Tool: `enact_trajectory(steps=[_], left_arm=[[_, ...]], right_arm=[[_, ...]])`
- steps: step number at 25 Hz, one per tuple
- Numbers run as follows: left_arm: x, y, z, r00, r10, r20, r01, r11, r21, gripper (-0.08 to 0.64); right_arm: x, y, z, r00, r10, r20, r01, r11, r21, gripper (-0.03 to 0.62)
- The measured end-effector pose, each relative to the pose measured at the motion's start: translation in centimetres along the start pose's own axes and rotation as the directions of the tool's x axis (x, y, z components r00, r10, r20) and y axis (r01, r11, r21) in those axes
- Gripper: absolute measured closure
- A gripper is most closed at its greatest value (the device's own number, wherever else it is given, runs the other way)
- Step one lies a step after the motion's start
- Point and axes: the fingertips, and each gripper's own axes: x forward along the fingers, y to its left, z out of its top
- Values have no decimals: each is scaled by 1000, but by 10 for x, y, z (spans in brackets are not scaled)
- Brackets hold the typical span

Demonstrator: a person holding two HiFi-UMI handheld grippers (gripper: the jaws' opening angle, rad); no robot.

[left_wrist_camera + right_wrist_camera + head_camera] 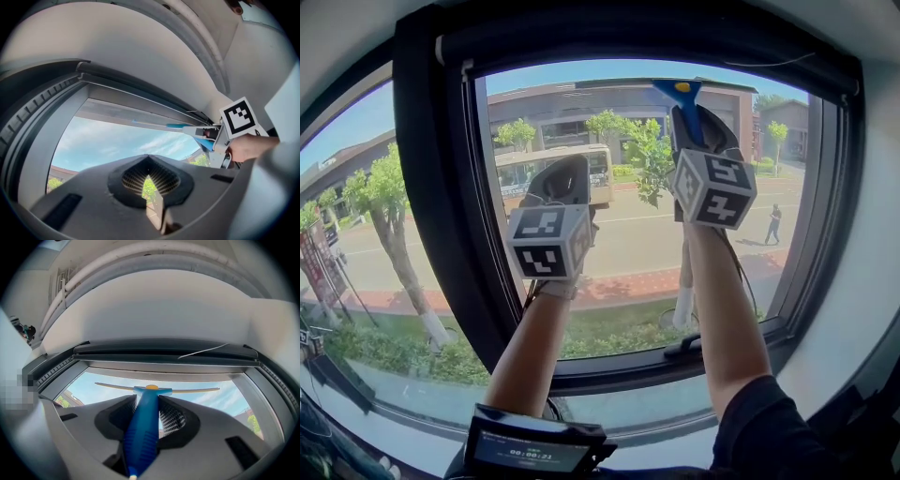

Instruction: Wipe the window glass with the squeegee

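Forearms rise from the lower edge of the head view, the left forearm [528, 347] near the middle and the right forearm [727, 300] beside it, to the right. Under them, at the bottom edge, sits a black device with a small lit screen [530, 452].

The left gripper [567, 178], grey with a white marker cube [548, 242], stands in the middle of the frame. In the left gripper view its fingers [149, 180] are pressed together with nothing between them; only a thin slit shows a little green.

The right gripper [692, 122] is higher, in the upper right of the middle. In the right gripper view its fingers [176, 420] pinch the ribbed handle of the blue plastic squeegee [144, 427]. The pale thin blade lies across the top of the window glass [201, 399], just below the upper bar of the dark window frame [164, 355].

In the head view the squeegee [682, 91] head is at the top edge of the glass [628, 253], inside the frame [441, 234].

Behind the glass are a sunny street [637, 234], a pale bus [520, 169], green trees [389, 192] and a low building [572, 108].
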Motion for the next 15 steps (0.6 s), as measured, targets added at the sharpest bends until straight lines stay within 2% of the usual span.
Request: enact_trajectory(steps=[4,15], left_arm=[[-4,-8,0,1000,-7,5,7,1000,7,565],[-9,-15,-24,999,-18,-34,17,999,-30,565]], right_arm=[[-8,1,-6,1000,6,-8,-6,1000,-3,451],[-25,5,-23,999,26,-25,-26,1000,-6,451]])
